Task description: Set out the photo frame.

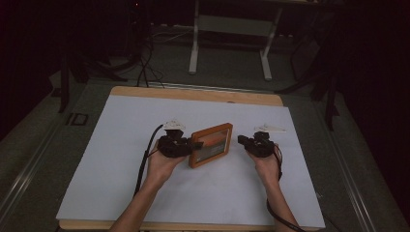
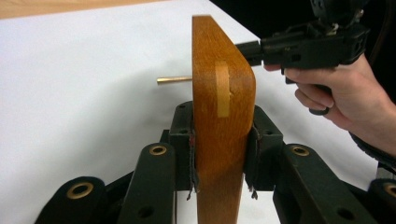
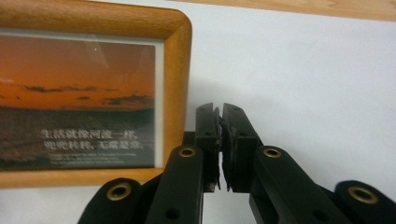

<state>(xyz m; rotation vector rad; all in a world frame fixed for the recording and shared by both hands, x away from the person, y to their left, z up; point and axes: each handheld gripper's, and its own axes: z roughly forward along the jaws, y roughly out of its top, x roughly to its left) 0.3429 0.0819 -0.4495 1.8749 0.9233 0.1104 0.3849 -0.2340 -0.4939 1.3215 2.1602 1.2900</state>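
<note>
From above, we see the picture frame [image 1: 211, 144] over the white sheet [image 1: 121, 159], our left gripper [image 1: 189, 146] clamping its left edge. Along the left gripper [image 2: 219, 154], the frame [image 2: 222, 116] stands edge-on between the pads. Our right gripper [image 3: 220, 140], pressed closed on nothing, sits just right of the frame [image 3: 175, 70].

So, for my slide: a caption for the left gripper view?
Left gripper clamps the wooden picture frame edge-on over the white table.
</note>
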